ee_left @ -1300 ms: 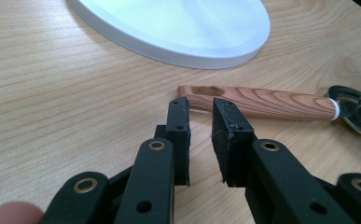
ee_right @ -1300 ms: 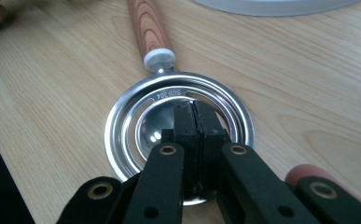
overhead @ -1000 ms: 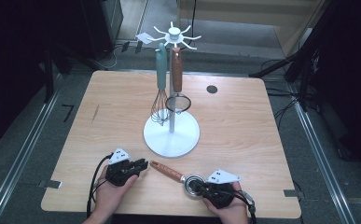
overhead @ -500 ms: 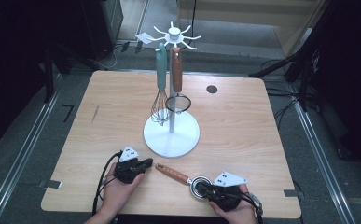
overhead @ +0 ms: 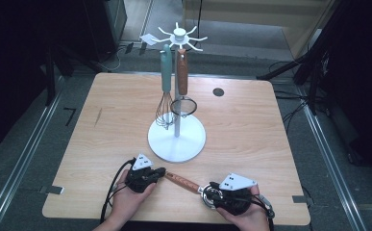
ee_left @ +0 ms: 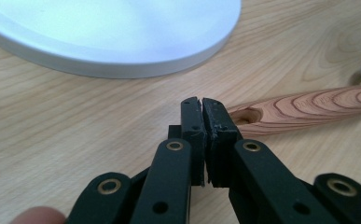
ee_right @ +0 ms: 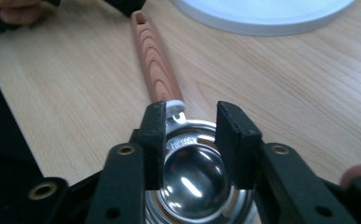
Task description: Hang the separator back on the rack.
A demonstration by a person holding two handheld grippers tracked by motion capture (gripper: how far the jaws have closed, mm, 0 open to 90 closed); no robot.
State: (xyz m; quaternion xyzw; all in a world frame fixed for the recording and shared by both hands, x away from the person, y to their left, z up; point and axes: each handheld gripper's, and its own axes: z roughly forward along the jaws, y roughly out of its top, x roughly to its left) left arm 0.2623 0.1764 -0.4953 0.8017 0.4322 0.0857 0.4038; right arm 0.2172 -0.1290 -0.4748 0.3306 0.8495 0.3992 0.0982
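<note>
You are working at the near edge of the desk (overhead: 102, 120), where a wooden-handled ladle (overhead: 181, 182) is lying flat, just in front of the round white base of the utensil stand (overhead: 176, 139). Two utensils are already hanging from the stand's top arms: a teal-handled whisk (overhead: 164, 86) and a brown-handled strainer (overhead: 182, 84). Judging from that, the ladle is the piece left to hang, and it is not yet lifted, so the work appears roughly two-thirds done. Your left tool (overhead: 155, 173) is lying low over the desk with its jaws pressed together and nothing between them; in the left gripper view the tips (ee_left: 201, 119) are sitting just beside the holed end of the ladle handle (ee_left: 304, 109), whether touching it cannot be told. Your right tool (overhead: 216, 193) is resting at the bowl end, with its jaws spread and straddling the steel bowl (ee_right: 194, 179) without closing on it; the handle (ee_right: 155, 60) is running away from them toward your left hand (overhead: 128, 199). Both of your forearms are entering from the bottom of the high view, and your right hand (overhead: 251, 214) is cupping its tool from behind.
</note>
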